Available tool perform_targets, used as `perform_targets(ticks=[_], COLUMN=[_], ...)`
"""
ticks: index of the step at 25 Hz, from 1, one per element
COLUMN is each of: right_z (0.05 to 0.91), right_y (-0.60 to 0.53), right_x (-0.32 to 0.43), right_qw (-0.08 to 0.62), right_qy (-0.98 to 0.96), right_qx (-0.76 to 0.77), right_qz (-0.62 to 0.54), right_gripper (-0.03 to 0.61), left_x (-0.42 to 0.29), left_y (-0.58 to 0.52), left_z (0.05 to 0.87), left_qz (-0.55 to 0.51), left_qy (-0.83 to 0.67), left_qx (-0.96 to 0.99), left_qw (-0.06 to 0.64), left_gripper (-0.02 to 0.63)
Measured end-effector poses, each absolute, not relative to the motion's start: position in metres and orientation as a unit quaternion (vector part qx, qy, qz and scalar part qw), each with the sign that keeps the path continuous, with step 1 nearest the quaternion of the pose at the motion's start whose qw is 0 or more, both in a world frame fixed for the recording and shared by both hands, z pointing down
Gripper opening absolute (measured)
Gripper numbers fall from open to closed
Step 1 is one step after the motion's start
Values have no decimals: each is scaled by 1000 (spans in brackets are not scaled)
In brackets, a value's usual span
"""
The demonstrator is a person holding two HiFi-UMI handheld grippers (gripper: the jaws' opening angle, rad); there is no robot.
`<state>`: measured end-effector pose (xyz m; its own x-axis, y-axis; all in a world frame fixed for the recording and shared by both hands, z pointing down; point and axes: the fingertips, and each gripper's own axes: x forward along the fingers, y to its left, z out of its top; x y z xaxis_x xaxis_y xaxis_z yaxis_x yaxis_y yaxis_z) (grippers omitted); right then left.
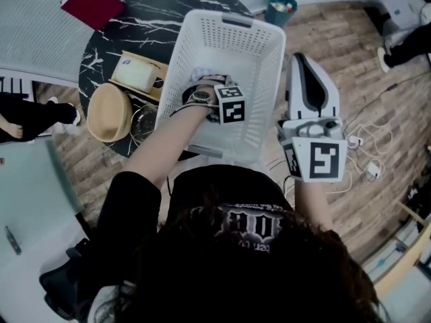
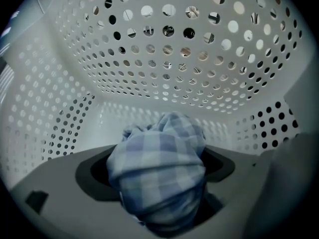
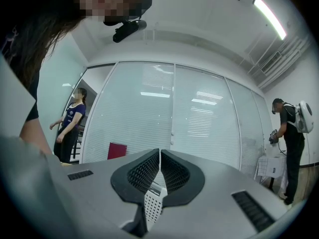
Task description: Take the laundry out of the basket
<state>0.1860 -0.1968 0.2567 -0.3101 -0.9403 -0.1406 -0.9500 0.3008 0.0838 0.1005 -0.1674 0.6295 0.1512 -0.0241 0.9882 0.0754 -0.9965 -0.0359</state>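
The white perforated laundry basket point(image 1: 266, 79) stands at the edge of a round black marble table. My left gripper point(image 1: 202, 86) reaches down inside it and is shut on a bunched pale blue checked cloth point(image 2: 159, 173), which fills the space between the jaws and hides the fingertips. The basket's holed walls point(image 2: 164, 59) surround the cloth on all sides. My right gripper point(image 1: 301, 62) hovers outside the basket's right wall with its jaws shut point(image 3: 159, 156). A narrow strip of perforated white point(image 3: 153, 205) shows low in the gap between them; I cannot tell if it is gripped.
On the table point(image 1: 141, 19) to the left of the basket lie a straw hat point(image 1: 110, 112), a cream box point(image 1: 138, 73) and a glass bowl point(image 1: 145, 121). A green bin point(image 1: 281, 7) and cables point(image 1: 367, 155) sit on the wood floor. Two people point(image 3: 70, 123) point(image 3: 291, 143) stand by the glass wall.
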Motion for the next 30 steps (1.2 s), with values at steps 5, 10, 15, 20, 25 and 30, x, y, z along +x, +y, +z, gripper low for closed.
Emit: perform_targets(ticks=[5,10,15,20,25,30], right_z=[259,259,259,262,264,266], right_y=[-196,-196,-197,-198,-200,-200], right_x=[187,186,184,182,182,186], right_qw=[28,29,27,25,24,23], right_qy=[806,807,810,813,814,813], right_qx=[-586,-584,-581,-577,-576,-578], right_qz=[76,77,76,74,72,71], right_gripper=[29,29,29,29,29,29], left_x=[102,102,100,100,100,101], left_y=[-170,-171,-172,-175,-182,-182], left_z=[627,622,617,612,600,591], left_qz=[-646,-640,-632,-631,-623,-619], left_qy=[-18,-23,-24,-17,2,6], left_qx=[-763,-768,-774,-775,-782,-785], left_qw=[33,21,25,26,20,20], left_gripper=[430,387,357,328,307,298])
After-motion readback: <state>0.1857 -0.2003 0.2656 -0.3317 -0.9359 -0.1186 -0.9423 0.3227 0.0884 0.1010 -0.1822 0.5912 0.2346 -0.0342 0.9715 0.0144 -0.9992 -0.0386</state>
